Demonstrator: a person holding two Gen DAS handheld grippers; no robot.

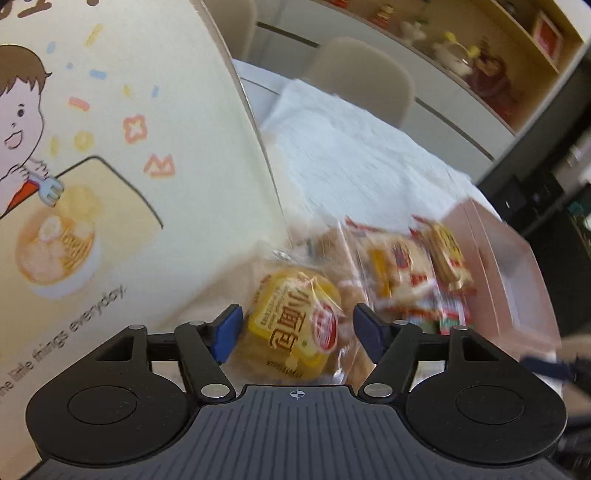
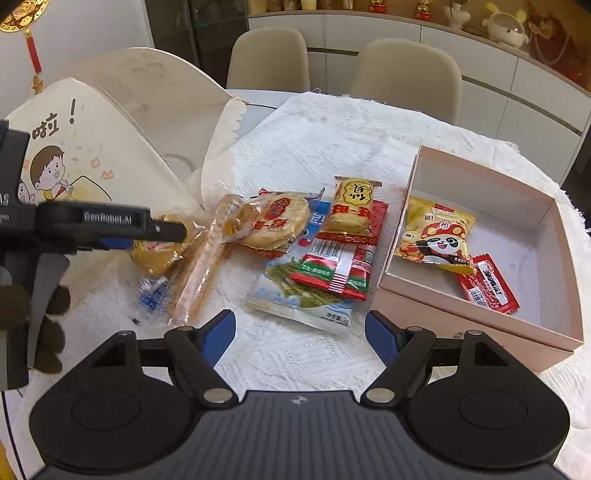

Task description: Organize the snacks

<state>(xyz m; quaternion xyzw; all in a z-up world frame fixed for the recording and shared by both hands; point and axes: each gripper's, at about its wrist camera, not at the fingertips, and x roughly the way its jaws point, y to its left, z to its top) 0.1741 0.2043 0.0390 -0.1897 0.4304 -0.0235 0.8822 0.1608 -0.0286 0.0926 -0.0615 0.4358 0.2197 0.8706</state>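
A home dining room: beige dining chairs (image 2: 406, 74), a sideboard (image 2: 498, 74) with ornaments (image 2: 504, 24), a cloth-covered bench (image 2: 314, 147).

Black claw (image 2: 300, 332), blue pads (image 2: 221, 332), perhaps silver rivets.

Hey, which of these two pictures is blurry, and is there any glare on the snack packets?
Left wrist view: motion-smeared, the small bread packet readable but the pink box streaked. Right wrist view: sharp, with fisheye bending at the edges and soft glare on the clear rice cracker wrapper; print on the red sausage packet stays legible.
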